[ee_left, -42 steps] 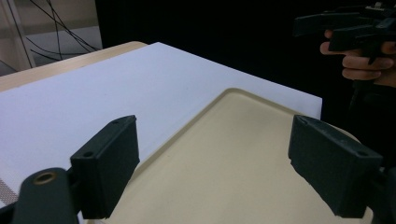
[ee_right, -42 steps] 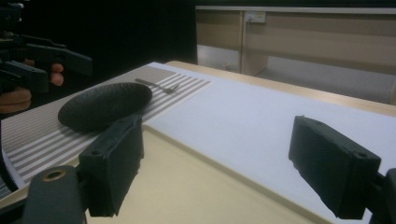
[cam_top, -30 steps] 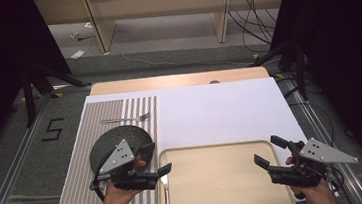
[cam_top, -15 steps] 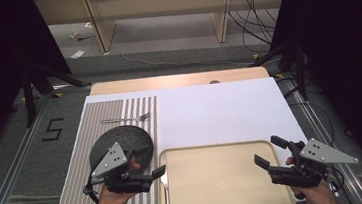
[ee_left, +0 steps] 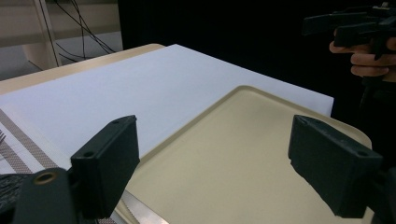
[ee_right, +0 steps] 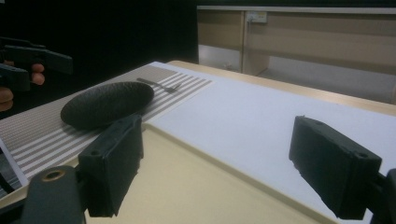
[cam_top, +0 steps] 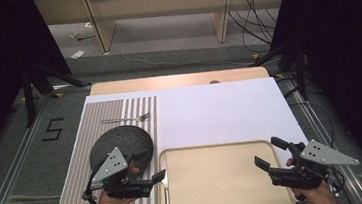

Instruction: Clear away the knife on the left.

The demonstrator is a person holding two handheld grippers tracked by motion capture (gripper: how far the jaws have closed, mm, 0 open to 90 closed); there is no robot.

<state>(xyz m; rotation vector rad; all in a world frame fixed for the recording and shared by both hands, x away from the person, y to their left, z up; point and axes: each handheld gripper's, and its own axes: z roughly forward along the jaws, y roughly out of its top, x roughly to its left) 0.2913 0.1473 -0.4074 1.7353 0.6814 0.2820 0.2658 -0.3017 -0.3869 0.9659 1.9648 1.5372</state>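
Observation:
My left gripper [cam_top: 157, 177] hovers open over the near end of a striped placemat [cam_top: 81, 157], just in front of a dark round plate [cam_top: 120, 144]. Its jaws [ee_left: 215, 156] stand wide apart, pointing across a beige tray [cam_top: 216, 179] with nothing between them. A fork [cam_top: 125, 119] lies on the placemat beyond the plate. My right gripper [cam_top: 269, 152] is held open at the tray's right edge, its jaws [ee_right: 219, 156] facing the plate [ee_right: 107, 103] and fork [ee_right: 161, 85]. A serrated knife blade [ee_left: 140, 212] lies along the tray's left rim.
A white sheet [cam_top: 220, 113] covers the table behind the tray. Beyond the table's far edge are wooden furniture legs [cam_top: 96, 24] and cables [cam_top: 250, 5] on the floor. Dark curtains stand on both sides. The other hand's gripper [ee_left: 348, 23] appears at the upper right.
My left gripper has drawn back toward the near edge, off the plate's front rim. The right gripper has stayed in place.

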